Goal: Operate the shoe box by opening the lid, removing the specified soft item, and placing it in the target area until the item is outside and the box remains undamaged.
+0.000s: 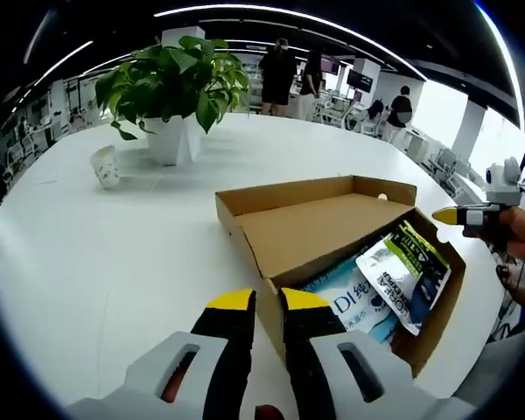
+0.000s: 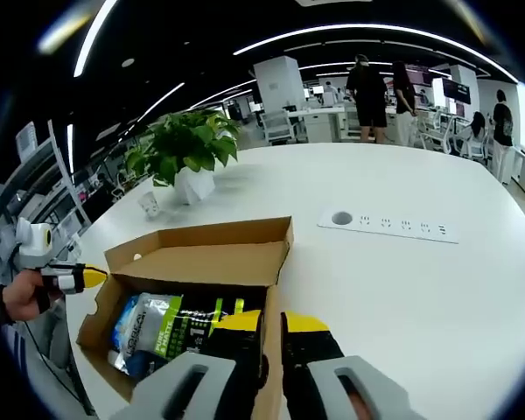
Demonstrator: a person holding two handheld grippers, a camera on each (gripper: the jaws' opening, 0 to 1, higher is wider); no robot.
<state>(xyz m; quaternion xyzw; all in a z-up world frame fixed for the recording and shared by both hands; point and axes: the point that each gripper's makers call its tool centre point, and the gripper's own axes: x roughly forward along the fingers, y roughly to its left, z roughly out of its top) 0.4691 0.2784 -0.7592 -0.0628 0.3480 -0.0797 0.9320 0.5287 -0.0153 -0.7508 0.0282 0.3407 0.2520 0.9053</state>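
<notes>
Now: box (image 1: 332, 236) open on counter (image 1: 114, 254), pouch (image 1: 411, 271) inside. Left gripper (image 1: 269, 302) and right gripper (image 2: 271, 325) fingers narrow, empty, at box walls. Risk: snagging cardboard, tearing wall.

left hand-held gripper (image 1: 269, 302): black jaws, yellow tips, grey slotted housings | right hand-held gripper (image 2: 272, 325): same colours | dark cable below hand (image 1: 521, 232)
</notes>
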